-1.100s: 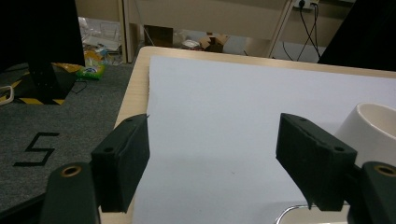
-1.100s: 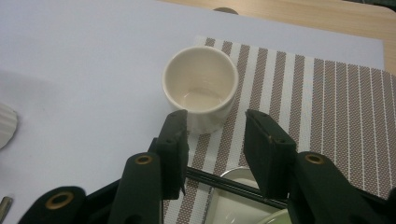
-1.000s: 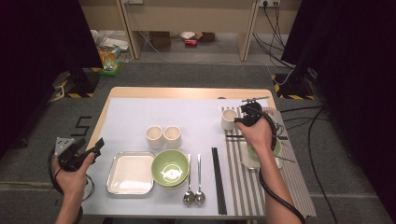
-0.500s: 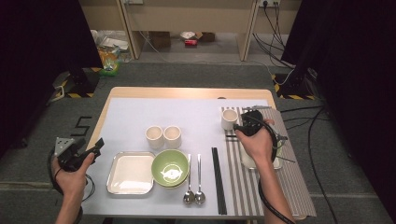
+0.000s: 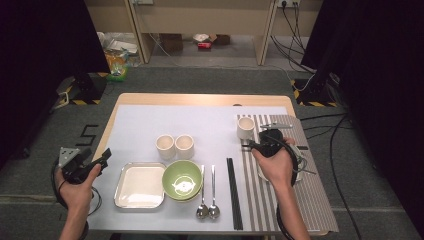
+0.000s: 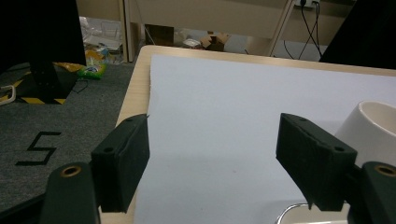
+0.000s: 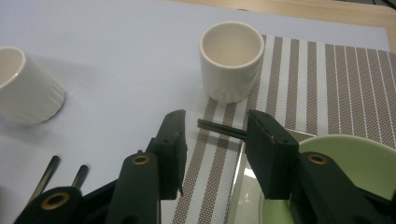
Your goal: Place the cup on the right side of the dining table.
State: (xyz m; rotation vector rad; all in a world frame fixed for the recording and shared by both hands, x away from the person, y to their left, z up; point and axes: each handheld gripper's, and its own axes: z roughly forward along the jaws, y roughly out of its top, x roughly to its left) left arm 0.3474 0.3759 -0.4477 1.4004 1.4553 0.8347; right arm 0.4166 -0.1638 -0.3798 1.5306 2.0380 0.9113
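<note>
Above striped placemat (image 5: 287, 190), right tool (image 7: 214, 140) open.

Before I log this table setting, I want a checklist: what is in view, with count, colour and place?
Cups: two, cream, side by side mid-table.
Cup: one, cream, far left corner of placemat.
Placemat: one, striped grey, right side.
Tray: one, white, square, near left.
Bowl: one, green, right of tray, seemingly on another bowl.
Spoons: two, metal, right of bowl.
Chopsticks: black pair, at placemat's left edge.
Chopsticks: black, on placemat ahead of right gripper.
Left gripper: open, left table edge.
Right gripper: open, over placemat.
</note>
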